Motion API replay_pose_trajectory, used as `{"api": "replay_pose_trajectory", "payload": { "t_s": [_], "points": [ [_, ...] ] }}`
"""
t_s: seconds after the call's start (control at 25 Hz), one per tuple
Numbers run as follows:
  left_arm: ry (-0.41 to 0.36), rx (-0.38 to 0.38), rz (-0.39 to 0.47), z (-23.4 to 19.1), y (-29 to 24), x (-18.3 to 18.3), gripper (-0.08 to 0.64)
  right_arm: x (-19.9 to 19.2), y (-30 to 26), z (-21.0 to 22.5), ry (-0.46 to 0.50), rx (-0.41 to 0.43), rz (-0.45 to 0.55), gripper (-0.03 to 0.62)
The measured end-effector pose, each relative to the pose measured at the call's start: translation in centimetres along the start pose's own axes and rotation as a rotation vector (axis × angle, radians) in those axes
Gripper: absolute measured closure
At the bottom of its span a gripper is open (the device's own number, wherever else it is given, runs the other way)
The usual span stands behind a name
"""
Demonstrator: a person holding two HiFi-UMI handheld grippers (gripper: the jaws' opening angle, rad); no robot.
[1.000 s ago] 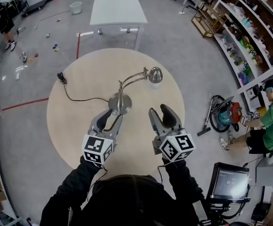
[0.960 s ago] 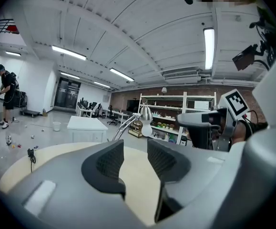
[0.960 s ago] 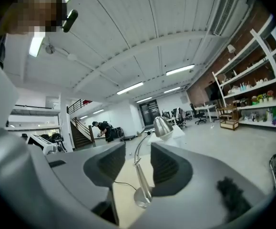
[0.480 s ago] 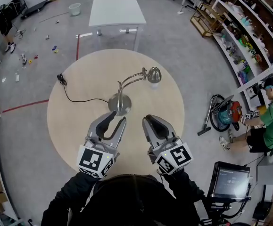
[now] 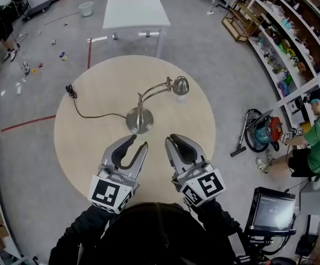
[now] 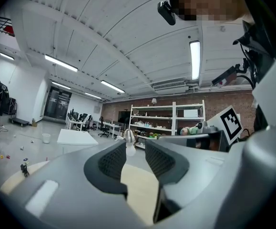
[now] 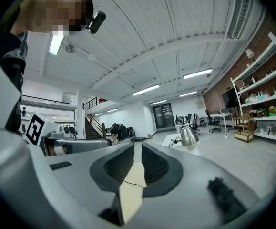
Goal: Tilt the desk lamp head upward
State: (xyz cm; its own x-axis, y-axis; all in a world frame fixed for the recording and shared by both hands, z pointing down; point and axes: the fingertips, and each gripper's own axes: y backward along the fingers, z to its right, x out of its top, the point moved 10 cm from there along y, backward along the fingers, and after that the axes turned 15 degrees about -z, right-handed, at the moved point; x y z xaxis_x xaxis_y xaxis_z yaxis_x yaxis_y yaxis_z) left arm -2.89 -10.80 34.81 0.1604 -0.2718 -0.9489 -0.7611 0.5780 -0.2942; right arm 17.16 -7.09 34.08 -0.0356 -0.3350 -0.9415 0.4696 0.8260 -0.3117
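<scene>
A brushed-metal desk lamp stands on the round wooden table (image 5: 82,148). Its round base (image 5: 140,120) is near the middle, and its curved arm carries the head (image 5: 181,85) to the right, with the shade facing down. My left gripper (image 5: 138,142) hovers just short of the base. Its jaws are closing with nothing between them, and the lamp head (image 6: 129,136) shows far off through the gap. My right gripper (image 5: 173,139) hovers beside it, its jaws a narrow slit apart and empty. In the right gripper view the lamp head (image 7: 189,136) lies to the right of that gripper (image 7: 138,163).
The lamp's black cord (image 5: 90,112) runs left to a plug (image 5: 69,90) near the table edge. Beyond stand a white rectangular table (image 5: 137,11), shelves (image 5: 292,48) at right, a vacuum cleaner (image 5: 262,134), a seated person (image 5: 317,139) and a monitor (image 5: 270,213).
Both grippers have drawn back toward me, away from the lamp base. The right jaws narrowed a lot, the left ones a little. The lamp has not moved.
</scene>
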Motion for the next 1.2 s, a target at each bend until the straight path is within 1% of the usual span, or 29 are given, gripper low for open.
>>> {"api": "replay_pose_trajectory", "payload": {
  "t_s": [0.36,0.64,0.88,1.2],
  "points": [
    [0.012,-0.008,-0.014,-0.06,-0.24,-0.39,0.430,-0.13,-0.24,0.00,0.004,0.005,-0.012,0.545],
    [-0.008,-0.015,-0.020,0.08,-0.40,-0.40,0.430,-0.05,-0.26,0.10,0.001,-0.007,-0.016,0.551],
    [-0.003,-0.018,-0.022,0.07,-0.46,-0.59,0.430,-0.17,-0.25,0.12,0.003,-0.009,-0.017,0.564],
    [0.006,-0.020,-0.027,-0.24,-0.63,-0.59,0.430,0.00,-0.51,0.17,0.001,-0.009,-0.021,0.565]
  ]
}}
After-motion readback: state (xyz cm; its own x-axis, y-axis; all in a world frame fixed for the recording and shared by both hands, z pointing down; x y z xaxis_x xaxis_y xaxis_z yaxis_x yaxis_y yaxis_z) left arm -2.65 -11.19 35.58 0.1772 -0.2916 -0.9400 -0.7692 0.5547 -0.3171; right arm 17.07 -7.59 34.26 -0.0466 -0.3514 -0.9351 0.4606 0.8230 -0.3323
